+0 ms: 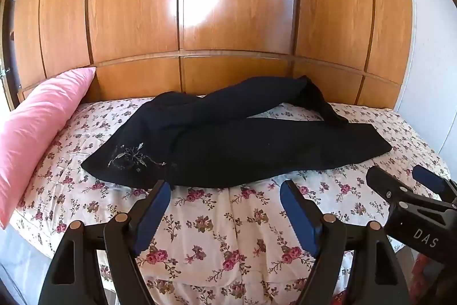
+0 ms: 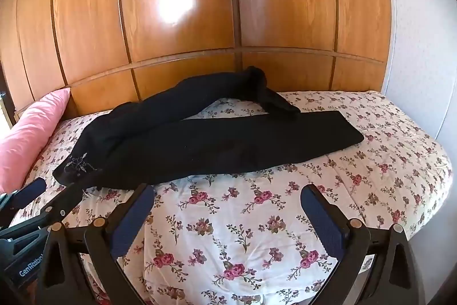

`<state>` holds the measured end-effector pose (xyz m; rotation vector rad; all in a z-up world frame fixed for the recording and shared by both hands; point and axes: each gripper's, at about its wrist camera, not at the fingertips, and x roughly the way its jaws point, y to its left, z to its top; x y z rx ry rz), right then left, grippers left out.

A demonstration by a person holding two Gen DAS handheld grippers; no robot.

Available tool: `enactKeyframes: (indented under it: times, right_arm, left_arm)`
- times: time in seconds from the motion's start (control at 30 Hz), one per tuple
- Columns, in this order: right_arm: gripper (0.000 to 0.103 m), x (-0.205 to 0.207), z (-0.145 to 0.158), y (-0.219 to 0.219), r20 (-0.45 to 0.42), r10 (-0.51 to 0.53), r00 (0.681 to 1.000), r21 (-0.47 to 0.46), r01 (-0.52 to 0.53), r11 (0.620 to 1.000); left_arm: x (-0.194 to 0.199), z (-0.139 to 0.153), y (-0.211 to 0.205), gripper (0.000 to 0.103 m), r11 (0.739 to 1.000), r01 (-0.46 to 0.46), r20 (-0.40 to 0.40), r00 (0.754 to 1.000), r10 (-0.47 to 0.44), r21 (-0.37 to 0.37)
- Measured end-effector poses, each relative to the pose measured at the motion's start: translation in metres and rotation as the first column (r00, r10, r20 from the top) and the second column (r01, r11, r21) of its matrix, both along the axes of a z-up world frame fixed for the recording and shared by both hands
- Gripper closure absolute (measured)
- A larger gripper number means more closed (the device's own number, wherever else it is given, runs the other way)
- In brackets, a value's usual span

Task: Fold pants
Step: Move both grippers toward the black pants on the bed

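Black pants [image 1: 228, 145] lie unfolded across a bed with a floral cover [image 1: 217, 222]. The waist end with a small embroidered flower [image 1: 128, 156] points left. One leg lies flat toward the right, the other is twisted and bunched at the back. My left gripper [image 1: 225, 187] is open and empty, just in front of the pants' near edge. My right gripper [image 2: 228, 192] is open and empty, in front of the pants [image 2: 200, 139] above the floral cover [image 2: 245, 236]. Each gripper shows in the other's view: the right one [image 1: 400, 176], the left one [image 2: 54, 189].
A pink pillow [image 1: 37, 127] leans at the left end of the bed, also in the right wrist view [image 2: 28, 130]. A wooden panelled wardrobe [image 1: 234, 5] stands directly behind the bed. A white wall [image 2: 422, 33] is at the right.
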<state>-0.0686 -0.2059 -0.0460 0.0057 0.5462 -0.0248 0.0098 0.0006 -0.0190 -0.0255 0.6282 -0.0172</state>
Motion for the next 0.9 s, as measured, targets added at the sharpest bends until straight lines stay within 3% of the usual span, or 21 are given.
enactKeyframes:
  times: [0.9]
  right_arm:
    - [0.000,0.0049,-0.0011,-0.0026,-0.023,0.014,1.000,0.015,-0.013,1.000]
  left_arm:
    - [-0.0012,0.0060,0.0007,0.022,0.999,0.030,-0.011,0.999,-0.030,-0.013]
